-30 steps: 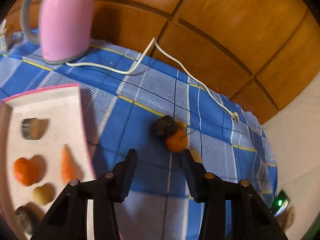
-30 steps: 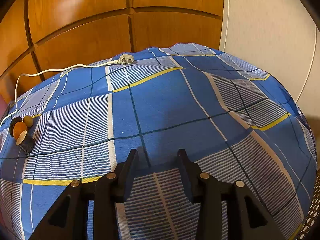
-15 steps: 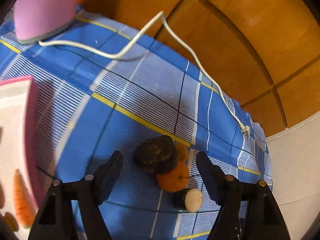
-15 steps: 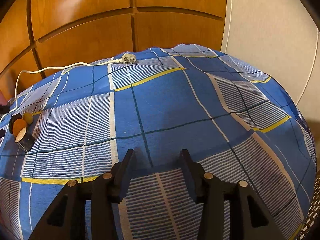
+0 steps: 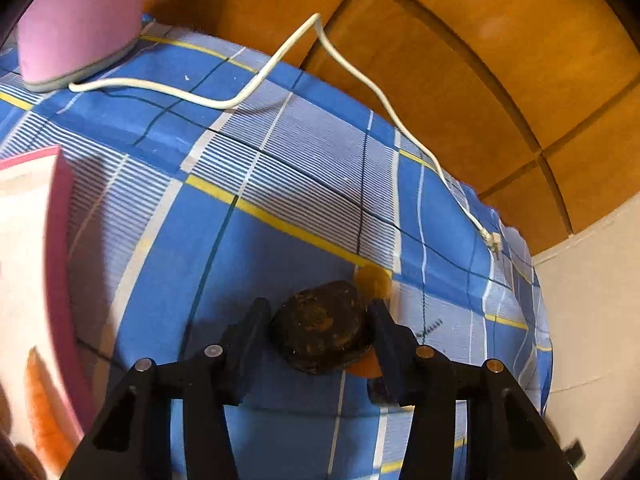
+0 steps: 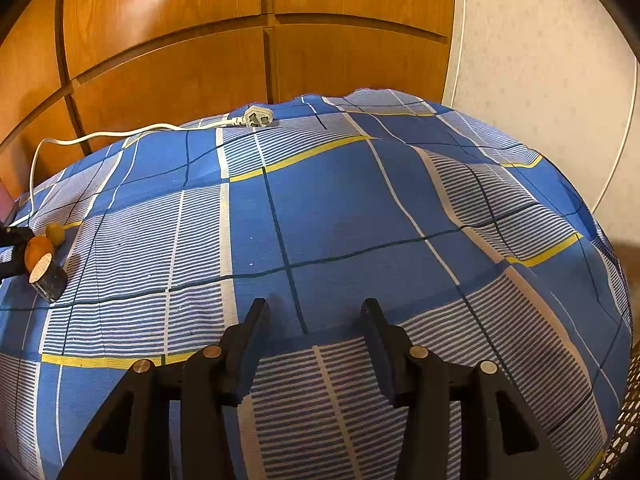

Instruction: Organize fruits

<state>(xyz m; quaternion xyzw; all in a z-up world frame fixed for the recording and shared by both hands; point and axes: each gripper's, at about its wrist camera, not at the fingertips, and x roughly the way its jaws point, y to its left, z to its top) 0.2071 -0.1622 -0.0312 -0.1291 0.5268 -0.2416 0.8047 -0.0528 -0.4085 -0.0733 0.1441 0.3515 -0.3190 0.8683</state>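
Closing narrowly on the dark, rough, rounded fruit piece beside the pink-rimmed tray, the left hand-held gripper is pinching its flanks, a seemingly light, stiff, grippy thing.

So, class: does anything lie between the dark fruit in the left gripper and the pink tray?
Nothing visible does. The left gripper, whose jaws have just been closing, has closed on the dark fruit, and only bare cloth lies between it and the tray on the left.

Home room, checked tablecloth, wooden cabinet doors
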